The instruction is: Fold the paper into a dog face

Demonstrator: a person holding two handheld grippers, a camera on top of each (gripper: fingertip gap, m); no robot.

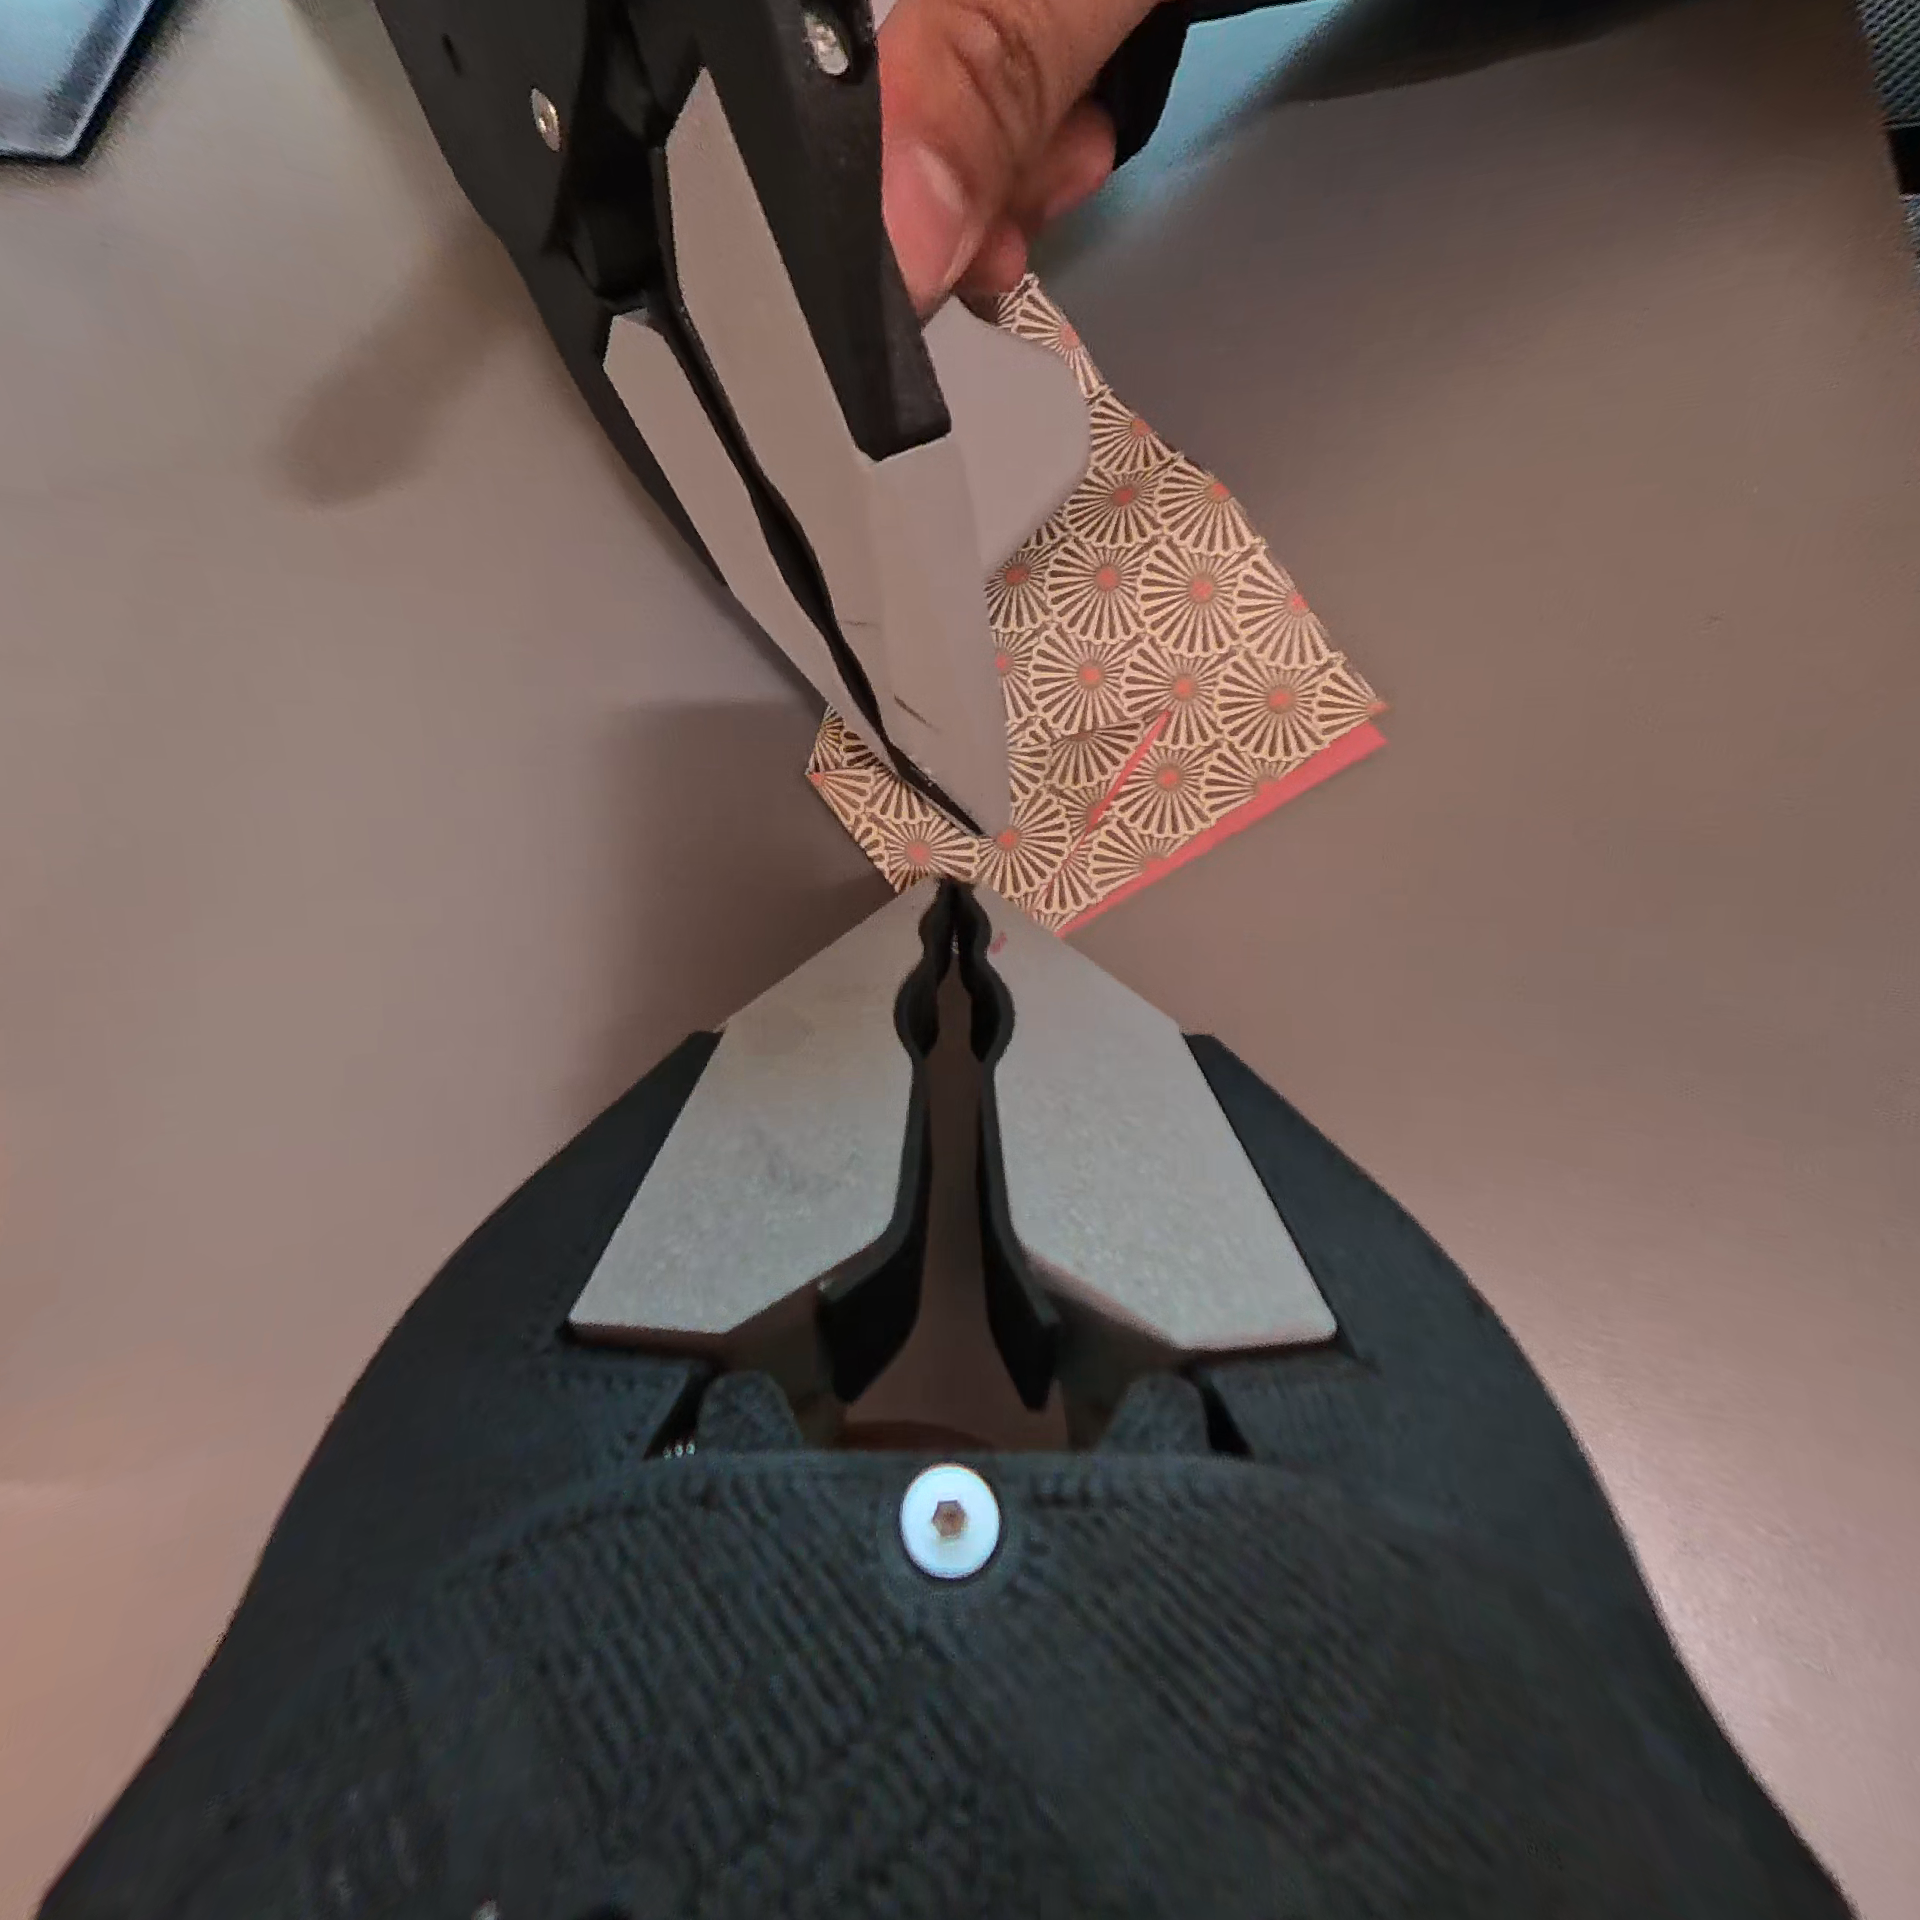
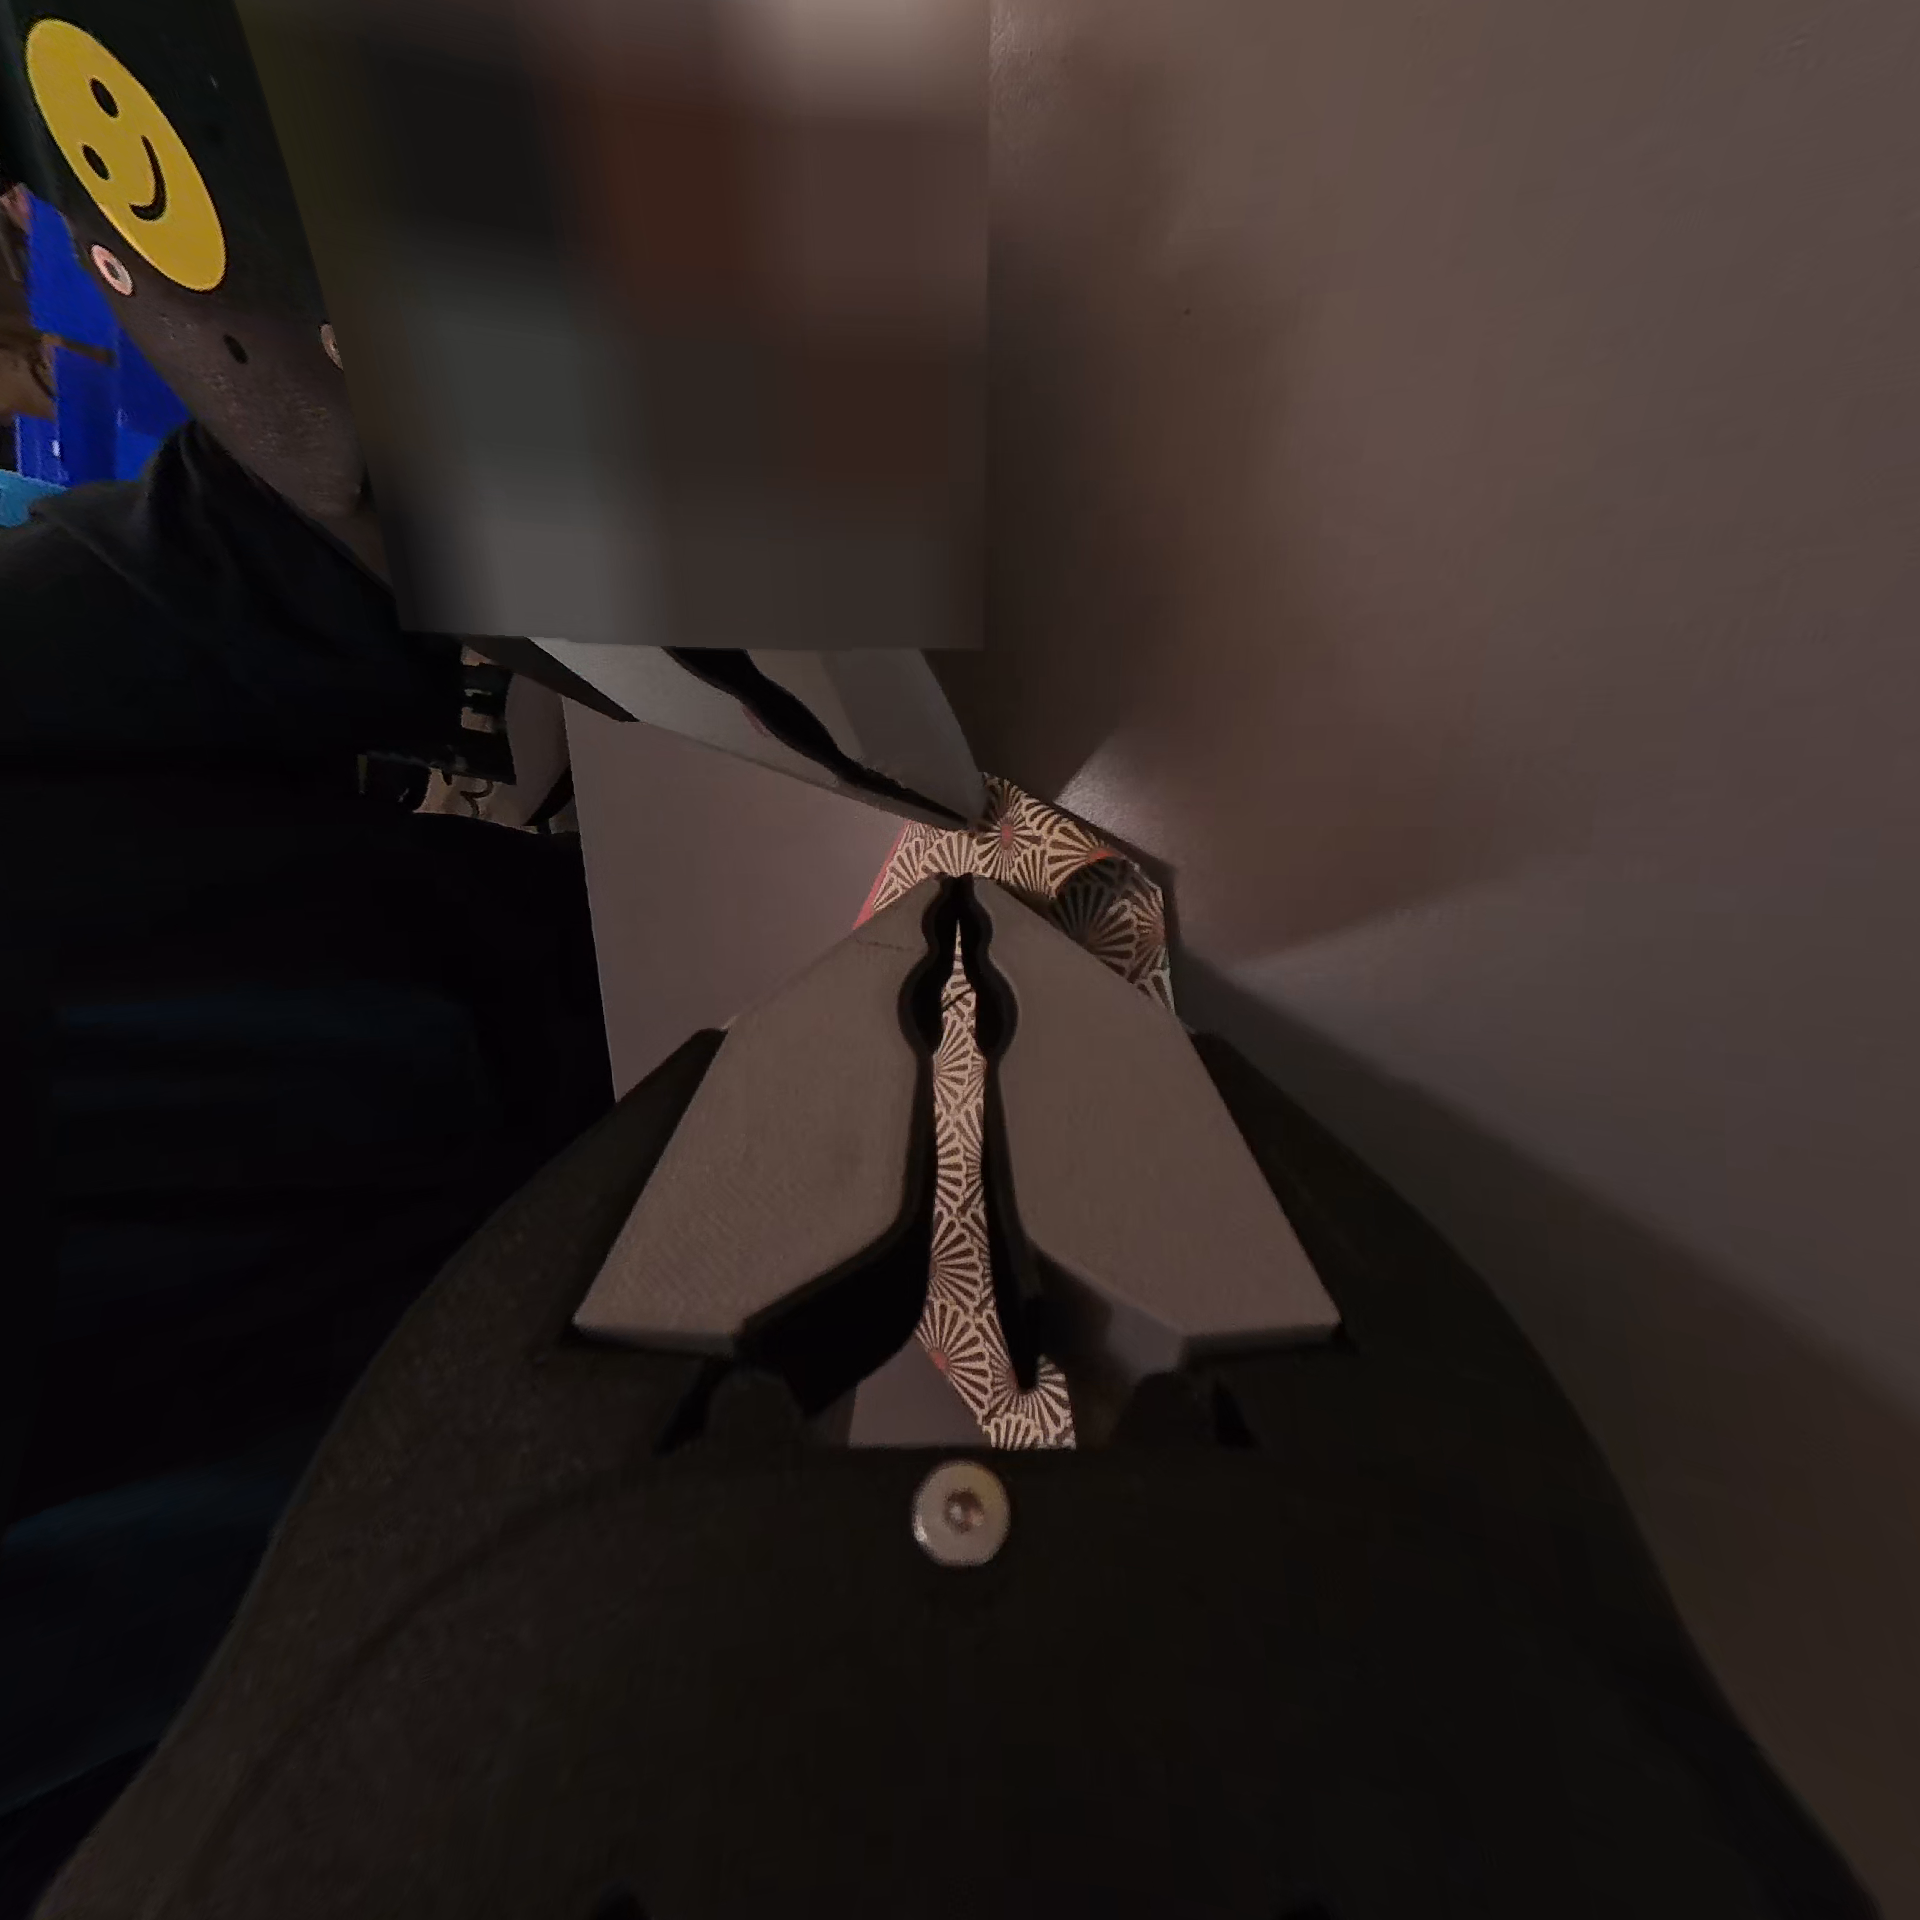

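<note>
The folded paper (image 1: 1174, 665) has a brown-and-cream flower print and a pink underside showing along its lower edge. In the left wrist view my left gripper (image 1: 951, 906) is shut, its tips pinching the paper's near corner. My right gripper (image 1: 961, 816) comes in from the upper left and is shut on the paper beside that corner. In the right wrist view the paper (image 2: 1039, 842) runs back between my right gripper's (image 2: 961, 896) closed fingers, and my left gripper (image 2: 966, 816) meets the paper just beyond. Much of the paper is hidden behind the fingers.
A grey-brown table (image 1: 1558, 1039) lies under everything. A hand (image 1: 987, 156) holds the right gripper's handle. A dark flat object (image 1: 52, 83) sits at the far left corner. A person's dark clothing (image 2: 208, 1039) fills the left of the right wrist view. Less than 4 cm separates the two grippers' tips.
</note>
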